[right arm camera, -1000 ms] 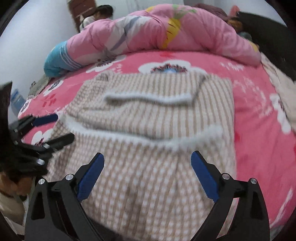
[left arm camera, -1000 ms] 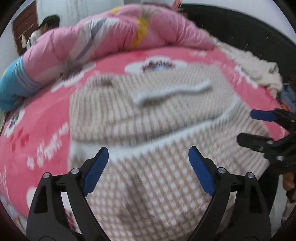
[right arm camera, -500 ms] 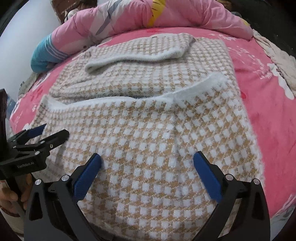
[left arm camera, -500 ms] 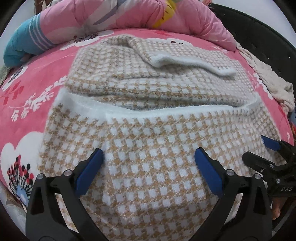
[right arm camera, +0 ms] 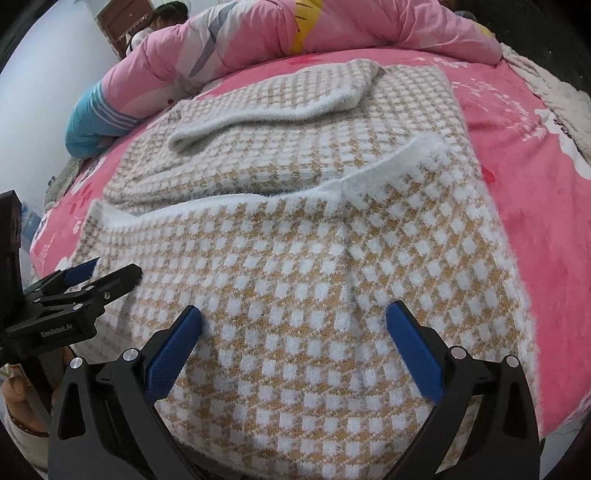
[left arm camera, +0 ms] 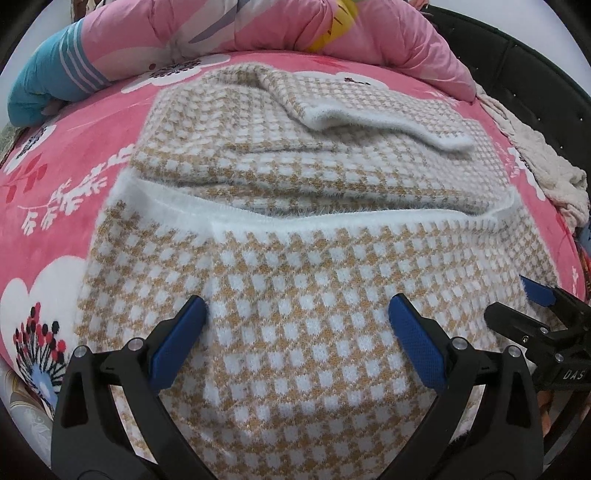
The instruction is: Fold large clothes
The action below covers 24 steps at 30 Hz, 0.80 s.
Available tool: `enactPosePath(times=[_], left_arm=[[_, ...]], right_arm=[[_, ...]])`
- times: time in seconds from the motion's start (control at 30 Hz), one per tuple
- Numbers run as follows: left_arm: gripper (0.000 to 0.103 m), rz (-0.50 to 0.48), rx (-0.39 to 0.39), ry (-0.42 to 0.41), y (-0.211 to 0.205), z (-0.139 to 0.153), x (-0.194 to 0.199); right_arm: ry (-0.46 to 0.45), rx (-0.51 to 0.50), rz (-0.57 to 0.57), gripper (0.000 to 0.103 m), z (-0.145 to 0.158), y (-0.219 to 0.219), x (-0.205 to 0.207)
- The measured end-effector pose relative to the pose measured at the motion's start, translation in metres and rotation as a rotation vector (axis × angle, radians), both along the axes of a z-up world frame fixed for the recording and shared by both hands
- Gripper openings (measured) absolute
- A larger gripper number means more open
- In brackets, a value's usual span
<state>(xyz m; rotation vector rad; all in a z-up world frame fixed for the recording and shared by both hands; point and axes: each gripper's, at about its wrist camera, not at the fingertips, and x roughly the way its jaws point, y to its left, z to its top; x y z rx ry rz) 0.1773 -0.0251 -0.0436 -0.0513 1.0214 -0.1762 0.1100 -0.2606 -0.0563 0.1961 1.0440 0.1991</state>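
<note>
A large tan-and-white checked knit sweater (left arm camera: 303,288) lies flat on the pink bed, its sleeves folded across the body and a white-trimmed edge across the middle. It also fills the right wrist view (right arm camera: 306,295). My left gripper (left arm camera: 295,332) is open and empty, low over the sweater's near part. My right gripper (right arm camera: 295,332) is open and empty, low over the same near part. The right gripper shows at the right edge of the left wrist view (left arm camera: 532,310), and the left gripper at the left edge of the right wrist view (right arm camera: 99,273).
A pink floral bedsheet (left arm camera: 55,177) covers the bed. A rolled pink and blue quilt (left arm camera: 258,33) lies along the far side. A cream fuzzy garment (left arm camera: 546,170) lies at the right edge, by the black bed frame (left arm camera: 535,66). A person (right arm camera: 159,22) sits far back.
Both grippers have dropped lower and moved in over the sweater's near part. The sweater now fills more of both views. Both stay open.
</note>
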Motion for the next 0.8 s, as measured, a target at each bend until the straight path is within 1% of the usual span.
enactPosePath(times=[0.3, 0.8], left_arm=[[0.096, -0.002, 0.0, 0.0, 0.0004, 0.0, 0.0008], [0.096, 0.002, -0.004, 0.008, 0.0013, -0.0002, 0.0017]], right_arm=[[-0.004, -0.003, -0.005, 0.097, -0.001, 0.0072, -0.0014], [-0.012, -0.004, -0.006, 0.097, -0.0003, 0.005, -0.0021]])
